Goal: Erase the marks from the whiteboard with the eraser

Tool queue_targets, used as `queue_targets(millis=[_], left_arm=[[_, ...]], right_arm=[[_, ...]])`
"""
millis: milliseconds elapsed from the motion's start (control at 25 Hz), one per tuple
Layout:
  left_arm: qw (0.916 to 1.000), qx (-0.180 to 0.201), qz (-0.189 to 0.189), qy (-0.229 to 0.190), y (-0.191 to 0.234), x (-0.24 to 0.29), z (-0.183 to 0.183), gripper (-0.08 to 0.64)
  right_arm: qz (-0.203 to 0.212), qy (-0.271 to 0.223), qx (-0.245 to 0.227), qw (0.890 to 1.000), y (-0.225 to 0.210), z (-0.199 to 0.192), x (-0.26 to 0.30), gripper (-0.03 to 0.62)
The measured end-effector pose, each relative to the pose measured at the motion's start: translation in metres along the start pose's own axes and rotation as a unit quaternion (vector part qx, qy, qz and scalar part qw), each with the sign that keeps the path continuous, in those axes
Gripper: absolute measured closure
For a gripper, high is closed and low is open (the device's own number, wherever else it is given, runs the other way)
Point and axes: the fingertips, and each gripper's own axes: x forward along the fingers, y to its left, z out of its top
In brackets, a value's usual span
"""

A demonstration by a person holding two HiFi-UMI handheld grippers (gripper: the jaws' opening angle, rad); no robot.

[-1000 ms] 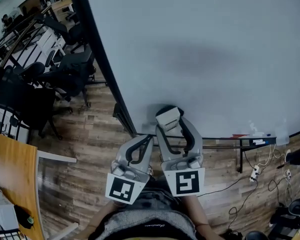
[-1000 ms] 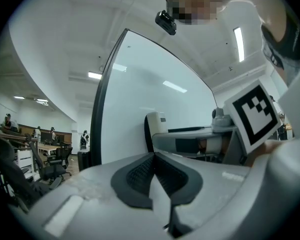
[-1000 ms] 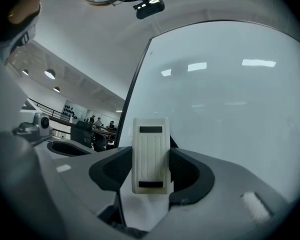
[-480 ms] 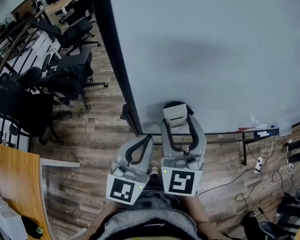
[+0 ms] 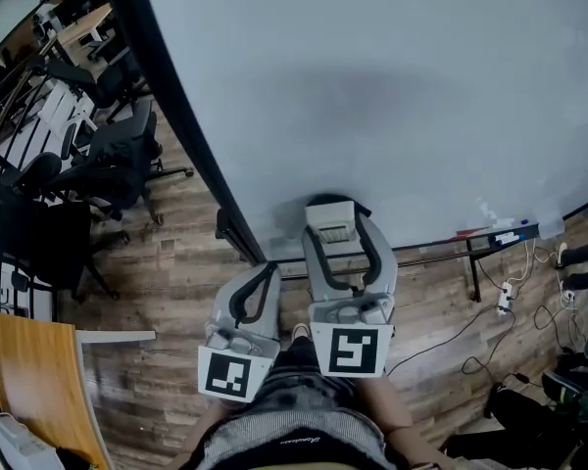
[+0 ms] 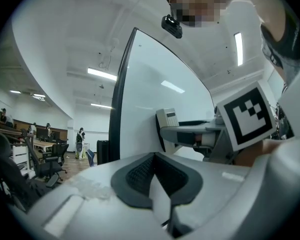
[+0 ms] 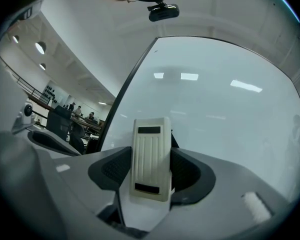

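Two grippers in play, only one loaded: the right gripper (image 5: 335, 225) has its jaws clamped on the cream eraser (image 7: 150, 154), one jaw on each long side, while the left gripper (image 5: 263, 274) hangs lower and to the left with its jaws closed together on nothing (its own view shows only bare pads meeting). The eraser's long axis runs straight out along the jaws, pointing up the whiteboard (image 5: 402, 86), with its ribbed plastic back toward the person and the dark felt side turned to the board. It sits at the board's lower left area, near the dark left frame edge; from the left gripper view the felt looks at or just off the surface, but contact cannot be confirmed. The open board lies up and to the right of the eraser, so the right arm is plainly the one placed to sweep; the left is well off the surface. No clear pen marks show anywhere on the board, only a faint darker patch near its middle that could be residue or shadow. A narrow ledge (image 5: 441, 248) along the bottom edge, to the right, carries a few small items, too small to name.
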Motion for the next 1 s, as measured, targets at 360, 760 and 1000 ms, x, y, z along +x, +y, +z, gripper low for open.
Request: queue_targets(millis=[360,760,1000], left_arm=[[0.9997,0.006,-0.021,0.009,-0.035,0.025,-0.005,0.557],[0.9997,0.001,-0.005,0.023,-0.09,0.081,-0.008,0.557],[0.9996,0.003,-0.015,0.025,-0.141,0.126,-0.007,0.557]], right_arm=[[0.041,0.031,0.006,0.999,-0.012,-0.016,-0.008,0.339],[0.075,0.014,0.001,0.997,-0.079,-0.021,-0.027,0.337],[0.068,0.004,0.0,0.998,-0.15,-0.033,-0.044,0.337]])
